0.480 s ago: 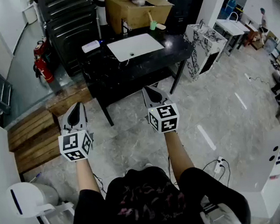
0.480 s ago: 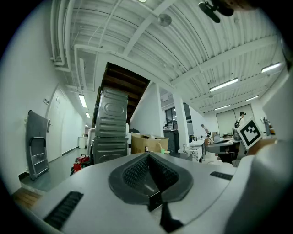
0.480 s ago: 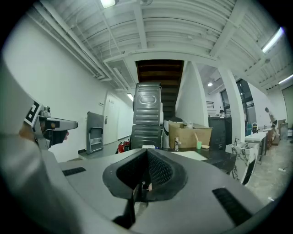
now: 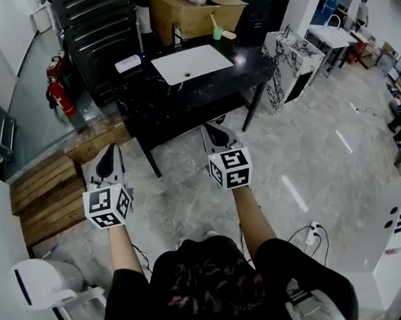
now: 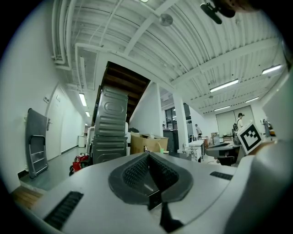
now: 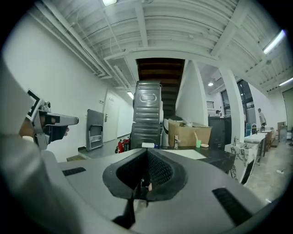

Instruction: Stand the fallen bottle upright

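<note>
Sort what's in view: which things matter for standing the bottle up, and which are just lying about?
Job: white item lying flat on the black table, probably the bottle; left gripper; right gripper.
Lying about: cardboard box; green cup; fire extinguishers; wooden pallet.

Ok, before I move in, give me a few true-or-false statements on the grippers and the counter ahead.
1. The left gripper and the right gripper both have their fingers closed on nothing. True.
2. A white basin sits in the black counter. True.
3. The green cup stands at the basin's left. False: it is behind the basin's right end, by the cardboard box.
4. The red fire extinguishers stand on the counter. False: they are on the floor, left of it.
</note>
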A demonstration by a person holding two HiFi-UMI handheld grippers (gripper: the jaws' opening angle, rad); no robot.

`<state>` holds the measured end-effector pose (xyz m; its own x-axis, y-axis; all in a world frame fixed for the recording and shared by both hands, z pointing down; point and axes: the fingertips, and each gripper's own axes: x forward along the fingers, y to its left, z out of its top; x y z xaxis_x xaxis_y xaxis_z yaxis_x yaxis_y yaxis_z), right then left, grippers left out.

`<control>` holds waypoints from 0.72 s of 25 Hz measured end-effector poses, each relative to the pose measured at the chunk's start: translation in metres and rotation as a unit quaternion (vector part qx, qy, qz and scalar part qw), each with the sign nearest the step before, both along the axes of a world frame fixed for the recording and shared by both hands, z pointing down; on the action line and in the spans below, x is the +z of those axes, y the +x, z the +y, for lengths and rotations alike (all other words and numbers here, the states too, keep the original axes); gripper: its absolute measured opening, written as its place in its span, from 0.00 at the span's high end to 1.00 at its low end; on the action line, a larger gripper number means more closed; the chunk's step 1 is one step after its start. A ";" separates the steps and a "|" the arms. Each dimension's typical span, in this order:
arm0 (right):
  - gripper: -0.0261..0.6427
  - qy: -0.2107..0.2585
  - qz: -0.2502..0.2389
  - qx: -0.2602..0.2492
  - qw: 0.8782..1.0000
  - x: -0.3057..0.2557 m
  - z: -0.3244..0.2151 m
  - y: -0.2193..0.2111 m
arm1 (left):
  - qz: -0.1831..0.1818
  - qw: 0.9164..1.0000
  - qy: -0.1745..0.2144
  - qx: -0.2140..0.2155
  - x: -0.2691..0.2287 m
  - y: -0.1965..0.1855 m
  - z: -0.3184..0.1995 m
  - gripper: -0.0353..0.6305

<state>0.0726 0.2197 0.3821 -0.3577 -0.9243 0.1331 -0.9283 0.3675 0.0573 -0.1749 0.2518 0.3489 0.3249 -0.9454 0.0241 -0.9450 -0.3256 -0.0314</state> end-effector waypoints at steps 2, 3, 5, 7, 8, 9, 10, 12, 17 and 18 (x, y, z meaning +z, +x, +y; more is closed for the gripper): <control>0.94 0.001 0.004 -0.006 1.000 0.000 0.001 -0.002 | 0.000 1.000 -0.003 0.000 0.002 0.000 0.000 0.92; 0.94 0.001 0.003 -0.009 1.000 0.000 0.002 -0.003 | 0.000 1.000 -0.005 0.000 0.003 0.000 0.000 0.92; 0.94 0.000 0.001 -0.012 1.000 0.001 0.003 -0.005 | 0.001 1.000 -0.007 0.001 0.006 0.000 0.001 0.92; 0.94 -0.002 -0.001 -0.013 1.000 0.003 0.004 -0.006 | 0.005 1.000 -0.010 0.001 0.010 -0.002 0.001 0.92; 0.94 -0.003 -0.001 -0.011 1.000 0.003 0.004 -0.006 | 0.007 1.000 -0.011 0.001 0.011 -0.004 0.001 0.92; 0.94 -0.003 0.000 -0.009 1.000 0.003 0.003 -0.006 | 0.008 1.000 -0.012 0.001 0.011 -0.006 0.001 0.92; 0.94 -0.003 0.001 -0.006 1.000 0.003 0.003 -0.006 | 0.009 1.000 -0.012 0.000 0.011 -0.007 0.001 0.92; 0.94 -0.004 0.003 -0.004 1.000 0.003 0.002 -0.006 | 0.009 1.000 -0.012 0.000 0.011 -0.012 0.000 0.92; 0.94 -0.007 0.007 -0.003 1.000 0.006 -0.006 -0.010 | 0.008 1.000 -0.014 0.004 0.011 -0.014 -0.011 0.92; 0.94 -0.007 0.006 -0.003 1.000 0.007 -0.008 -0.011 | 0.007 1.000 -0.014 0.006 0.012 -0.013 -0.013 0.92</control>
